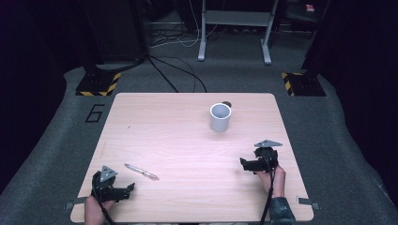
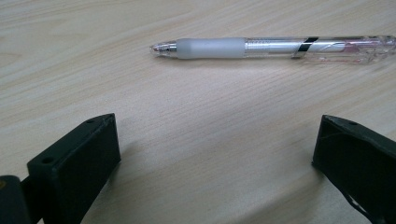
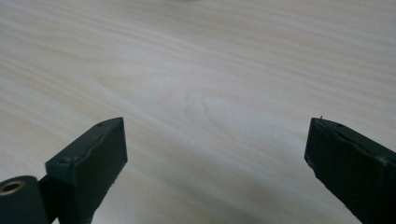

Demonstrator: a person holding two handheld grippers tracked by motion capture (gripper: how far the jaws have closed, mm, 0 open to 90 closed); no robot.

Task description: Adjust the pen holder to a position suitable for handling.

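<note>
Jaws of left gripper point(image 2: 215, 154) stand wide apart w/ nothing between, pen point(image 2: 275, 47) lying crosswise just ahead of them on the counter point(image 2: 196, 112); right gripper point(image 3: 215, 158) jaws also apart, bare wood between. Probably next: ease left fwd, straddle the frosted rubber grip, close square across the barrel. Pen's slim, clear smooth plastic, round, so it'll roll. Grey cup point(image 1: 219, 117) well beyond.

grey cup point(image 1: 219, 117), wooden table point(image 1: 187, 136), carpet floor point(image 1: 51, 140)
</note>
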